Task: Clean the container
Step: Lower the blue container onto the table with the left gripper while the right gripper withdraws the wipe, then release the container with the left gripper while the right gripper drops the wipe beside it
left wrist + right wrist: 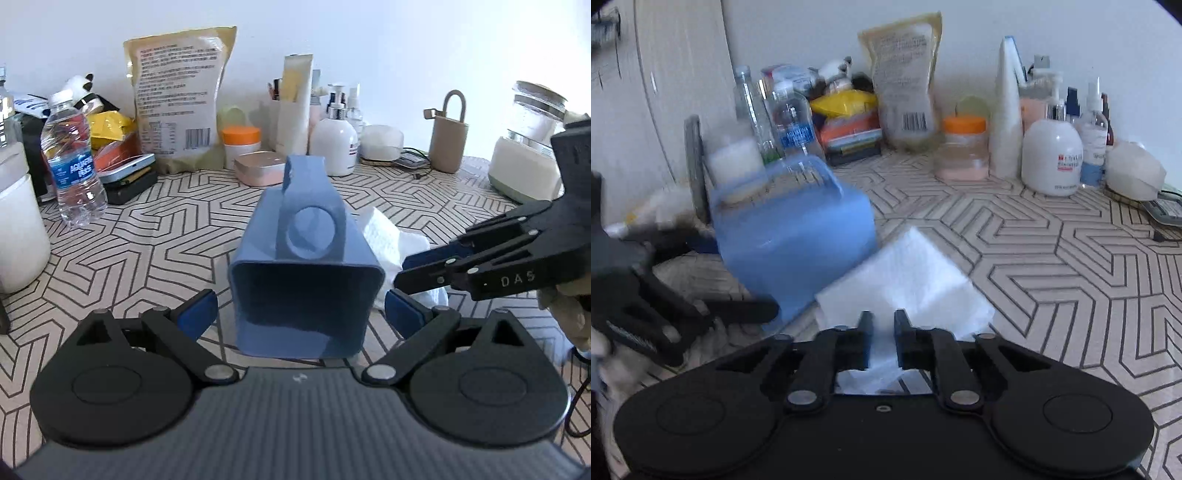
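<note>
A blue plastic container (306, 240) lies on its side on the patterned table, its open mouth facing the left wrist camera and its handle on top. My left gripper (301, 310) is open, a blue pad (195, 314) on each side of the container's mouth, and a sliver of table shows at the left pad. A white paper towel (384, 236) lies just right of the container. My right gripper (882, 332) is shut on the paper towel (905, 273), beside the blurred container (794, 236). In the left wrist view the right gripper (402, 273) reaches in from the right.
Clutter lines the back wall: a water bottle (72, 162), a tall food pouch (177, 96), an orange-lidded jar (240, 142), a white pump bottle (334, 144), a beige flask (448, 144) and a white appliance (524, 162). A white tub (18, 229) stands at the left.
</note>
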A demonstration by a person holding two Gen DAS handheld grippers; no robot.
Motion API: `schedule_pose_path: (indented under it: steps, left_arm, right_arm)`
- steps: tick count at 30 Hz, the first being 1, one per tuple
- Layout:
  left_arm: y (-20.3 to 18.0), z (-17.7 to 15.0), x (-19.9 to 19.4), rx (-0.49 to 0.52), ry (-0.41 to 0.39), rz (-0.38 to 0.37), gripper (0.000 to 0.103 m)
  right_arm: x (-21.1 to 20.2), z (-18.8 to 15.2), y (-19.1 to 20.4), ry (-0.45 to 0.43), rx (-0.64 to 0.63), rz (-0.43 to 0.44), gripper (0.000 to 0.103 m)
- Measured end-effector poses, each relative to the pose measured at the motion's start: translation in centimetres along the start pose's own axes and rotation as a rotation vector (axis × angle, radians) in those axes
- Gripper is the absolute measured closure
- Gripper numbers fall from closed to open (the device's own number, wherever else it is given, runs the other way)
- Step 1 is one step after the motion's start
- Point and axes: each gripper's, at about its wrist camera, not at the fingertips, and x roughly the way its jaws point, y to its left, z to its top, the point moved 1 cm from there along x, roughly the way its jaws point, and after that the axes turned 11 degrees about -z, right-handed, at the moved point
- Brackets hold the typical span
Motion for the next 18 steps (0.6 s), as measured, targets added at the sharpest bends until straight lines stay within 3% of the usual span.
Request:
schedule_pose_path:
  steps: [2,3,10,13,16,18]
  left_arm:
    - [0.0,0.1,0.1,0.002,0.006,0.001,0.004]
    - [0.0,0.1,0.0,0.002,0.006,-0.001,0.004]
    - [-0.2,-0.1,-0.9,0.013,-0.043,0.016,0.004]
    - [0.0,0.3,-1.4,-0.021,0.011,0.020,0.004]
    - [-0.8,0.8,-3.7,0.018,-0.032,0.016,0.003]
    - [-1.5,0.6,-4.4,0.028,-0.006,0.005,0.002]
  right_arm:
    - [0.0,0.0,0.2,0.004,-0.012,-0.007,0.059]
    - [0.1,0.0,0.3,0.007,-0.018,-0.011,0.054]
    - [-1.6,0.6,-0.7,-0.054,0.063,0.037,0.048]
    - [-2.5,0.5,-0.9,-0.080,0.097,0.013,0.046]
    - [-3.2,-0.9,-0.5,-0.077,0.163,0.017,0.038]
    - [-4.0,-2.5,0.4,-0.066,0.173,-0.007,0.036]
